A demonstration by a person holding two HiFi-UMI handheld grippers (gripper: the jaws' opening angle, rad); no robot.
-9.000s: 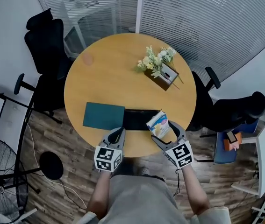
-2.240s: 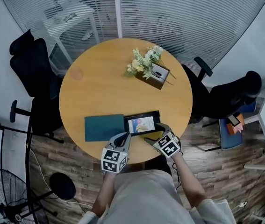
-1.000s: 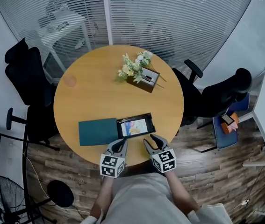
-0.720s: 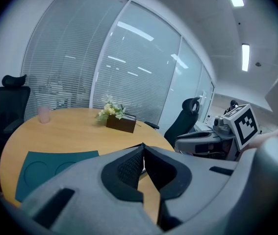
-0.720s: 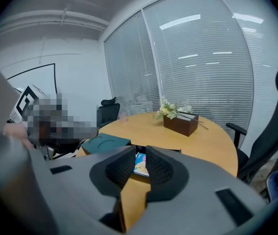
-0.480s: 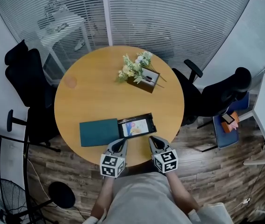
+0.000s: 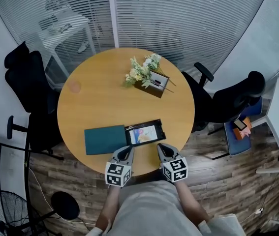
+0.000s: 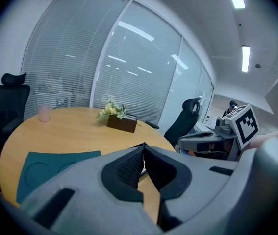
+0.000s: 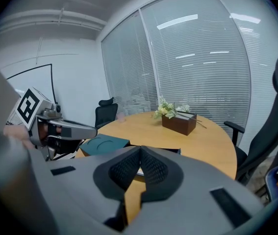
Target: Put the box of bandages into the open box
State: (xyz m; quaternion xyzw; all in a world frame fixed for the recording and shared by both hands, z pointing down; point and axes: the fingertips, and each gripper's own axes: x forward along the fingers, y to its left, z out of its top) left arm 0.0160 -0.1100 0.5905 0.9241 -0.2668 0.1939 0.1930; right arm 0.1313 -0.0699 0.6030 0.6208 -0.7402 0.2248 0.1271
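The box of bandages (image 7: 143,133) lies flat, its colourful face up, inside the open black box (image 7: 160,127) near the table's front edge. The dark green lid (image 7: 105,139) lies flat against the box's left side. My left gripper (image 7: 125,151) is shut and empty, hovering at the table edge just in front of where lid and box meet. My right gripper (image 7: 162,147) is shut with nothing between its pads, just in front of the box's right end. In the left gripper view the left gripper (image 8: 143,146) has its tips together; in the right gripper view the right gripper (image 9: 140,149) does too.
A brown holder with pale flowers (image 7: 146,75) stands at the back of the round wooden table (image 7: 100,102). A small pink cup (image 7: 74,86) sits at the far left. Black office chairs (image 7: 26,82) flank the table; another chair (image 7: 228,100) stands at the right.
The right gripper's jaws stood spread a second ago and are now together, empty. Both grippers stay at the table's front edge; the bandage box rests unmoved in the black box.
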